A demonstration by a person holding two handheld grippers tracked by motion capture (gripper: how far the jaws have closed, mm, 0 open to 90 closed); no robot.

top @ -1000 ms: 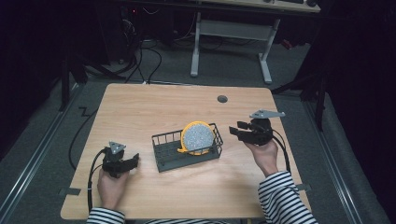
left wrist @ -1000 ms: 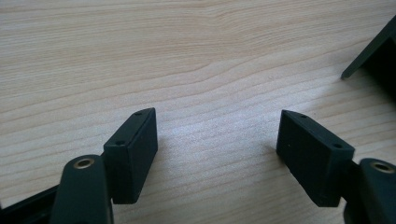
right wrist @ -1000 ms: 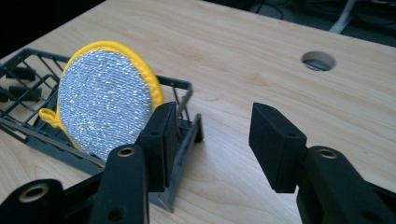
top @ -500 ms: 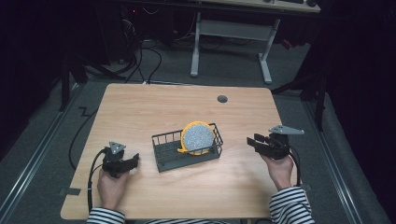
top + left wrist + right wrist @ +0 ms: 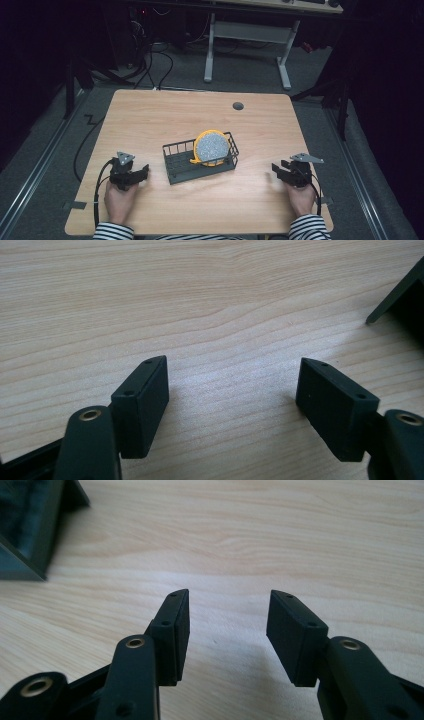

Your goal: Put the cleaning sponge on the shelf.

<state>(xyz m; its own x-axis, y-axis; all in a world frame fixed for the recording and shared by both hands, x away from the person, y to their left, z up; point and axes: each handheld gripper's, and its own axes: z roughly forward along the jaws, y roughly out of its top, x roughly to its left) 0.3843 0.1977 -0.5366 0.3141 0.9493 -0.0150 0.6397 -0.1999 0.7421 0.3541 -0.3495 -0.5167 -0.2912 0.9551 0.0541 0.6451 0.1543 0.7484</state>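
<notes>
In the high view, a light wooden desk (image 5: 150, 120) carries a black wire basket (image 5: 176, 167) at the centre of the frame, and a round yellow-rimmed plate with a speckled grey face (image 5: 212, 147) stands on edge in the basket's right half, leaning against its wires. The left gripper (image 5: 141, 172) rests on the desk in the lower left of the frame, near the basket's left end but apart from it, and the right gripper (image 5: 276, 170) rests in the lower right, well apart from the basket's right end; both are held by hands in striped sleeves coming in from the bottom edge. In the left gripper view, the two black jaws stand wide apart with nothing but bare wood grain between them, the left gripper (image 5: 232, 382) hanging low over the desk, and a dark corner of the basket (image 5: 402, 295) cuts into the upper right. In the right gripper view, the right gripper (image 5: 227, 625) is parted to a moderate gap and empty, with a basket corner (image 5: 30, 530) at the upper left. With the plate seated and both hands lying clear, the placing step looks done; any next move would call for one gripper to reach in toward the plate's rim or the basket's wall.
</notes>
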